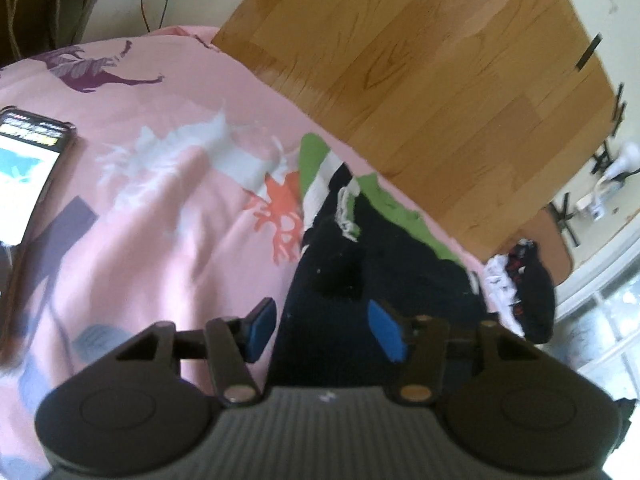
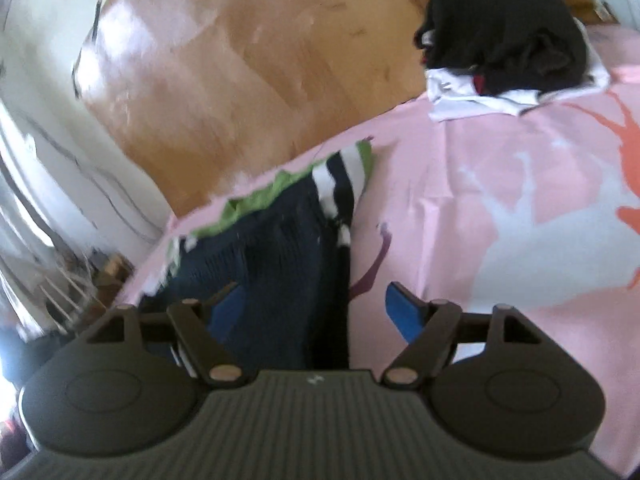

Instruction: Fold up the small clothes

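Left gripper (image 1: 322, 330): jaws parted, blue pads (image 1: 262, 330) clear of cloth, nothing held; it hangs over the near end of the dark garment (image 1: 384, 264). Right gripper (image 2: 310, 316): jaws likewise apart and empty, above the same garment (image 2: 276, 256), its left pad over dark cloth, its right pad over bare bedspread (image 2: 500, 184). Garment: navy, with a green layer (image 1: 312, 152) and a white-and-dark striped band (image 2: 340, 176) showing at its far end; it lies on the pink printed bedspread (image 1: 160, 200), close along the bed edge that borders the wooden floor (image 1: 440, 80). Long axis: runs away from both grippers, near to far, roughly in line with the way each points. Bearing: directly ahead of and below both grippers, neither plainly nearer; in the left view the cloth sits toward the right pad, in the right view toward the left pad, so the grippers appear to flank its near end. Judgement: a fold lengthwise would call for both to take the near corners and carry them toward the striped end. Other items: heap of dark and white clothes (image 2: 504, 40) at the far right of the bed, well apart; phone (image 1: 28, 172), screen lit, at far left.
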### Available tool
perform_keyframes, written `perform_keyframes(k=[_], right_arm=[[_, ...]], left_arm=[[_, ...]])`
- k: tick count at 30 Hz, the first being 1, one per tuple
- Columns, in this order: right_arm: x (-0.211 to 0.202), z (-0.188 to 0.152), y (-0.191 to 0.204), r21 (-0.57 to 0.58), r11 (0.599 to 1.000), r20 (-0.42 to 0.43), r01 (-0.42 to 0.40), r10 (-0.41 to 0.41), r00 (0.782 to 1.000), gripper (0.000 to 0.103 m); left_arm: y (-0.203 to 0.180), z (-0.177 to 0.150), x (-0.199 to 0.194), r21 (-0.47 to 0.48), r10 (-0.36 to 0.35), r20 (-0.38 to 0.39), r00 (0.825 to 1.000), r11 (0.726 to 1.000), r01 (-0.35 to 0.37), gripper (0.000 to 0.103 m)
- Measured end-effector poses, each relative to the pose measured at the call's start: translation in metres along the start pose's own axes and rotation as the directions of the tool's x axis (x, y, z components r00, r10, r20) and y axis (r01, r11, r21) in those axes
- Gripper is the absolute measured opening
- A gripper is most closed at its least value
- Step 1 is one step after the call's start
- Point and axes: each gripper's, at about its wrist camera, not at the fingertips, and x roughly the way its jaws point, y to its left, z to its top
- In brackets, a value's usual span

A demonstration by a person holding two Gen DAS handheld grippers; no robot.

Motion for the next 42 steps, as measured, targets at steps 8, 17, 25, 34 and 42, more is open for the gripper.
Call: perform_keyframes(k=[8,17,25,34,42], right_arm=[[-0.025,-0.019,0.025,-0.178,0.979,0.019,0.104,-0.102,0.995,0.008],[-0.025,0.003,0.013,-0.184,0.972,0.074,0.147,-0.136,0.988,0.051],[0.105,0.141,0.017,-0.220,0.975,-0.015,0.011,-0.014,1.000,0.071],[0.277,0.161,0.033,-0.307,0.950,-0.294,-0.057,-0.038,0.955,0.082],[0.259,0.147,0.058,-0.392,0.913,-0.281,-0.115,0.001,0.960,0.016]], left_arm=[[-0.019,0.008,0.021,0.115,0.020,-0.014,1.000,0.993,-0.018,0.007],[-0.016,0.033,0.024,0.139,0.057,0.011,0.998,0.989,-0.058,0.021],[-0.074,0.123,0.090,0.308,0.115,0.052,0.992,0.943,-0.126,0.057],[-0.117,0.134,0.252,0.394,0.234,-0.129,0.964,0.904,-0.167,0.033],[-0.137,0.126,0.220,0.457,0.206,-0.041,0.978,0.874,-0.165,0.013]])
